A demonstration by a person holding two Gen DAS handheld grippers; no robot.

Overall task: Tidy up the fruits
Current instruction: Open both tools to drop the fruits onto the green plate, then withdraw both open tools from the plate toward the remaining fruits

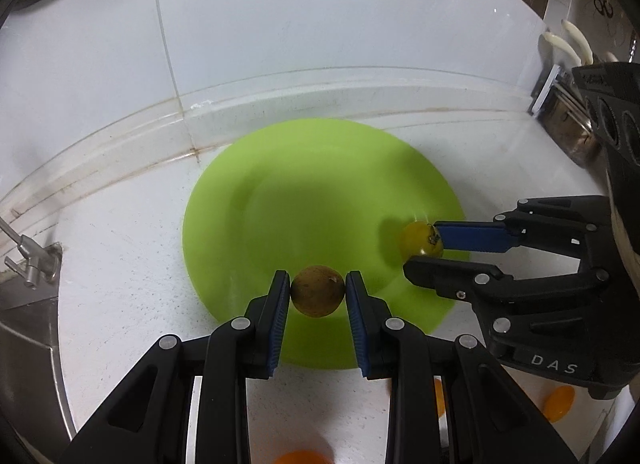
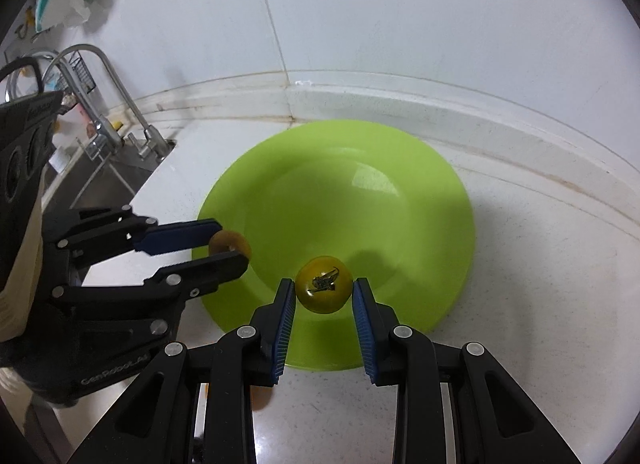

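Fruit is held in both grippers above the round lime-green plastic plate (image 1: 304, 183), which lies on the white speckled counter (image 1: 120, 264) and serves as landmark for everything else. Over the plate's near rim, the left gripper (image 1: 318, 292) is clenched on a small round brownish fruit with mottled skin (image 1: 318, 291), its blue pads pressing the fruit's two sides at the widest girth. Over the plate's right side, the right gripper (image 2: 324, 292) holds a small yellow tomato-like fruit with a dried dark calyx (image 2: 324, 290) facing the camera; the pads sit against its flanks, though a sliver of gap on the right pad makes full contact hard to confirm. Both fruits look light, smooth and likely to roll once set down (the plate's shallow dish should catch them). The yellow one seems soft-skinned, so a gentle squeeze across its middle suits it. Orange fruits (image 1: 560, 404) lie on the counter nearer than the plate
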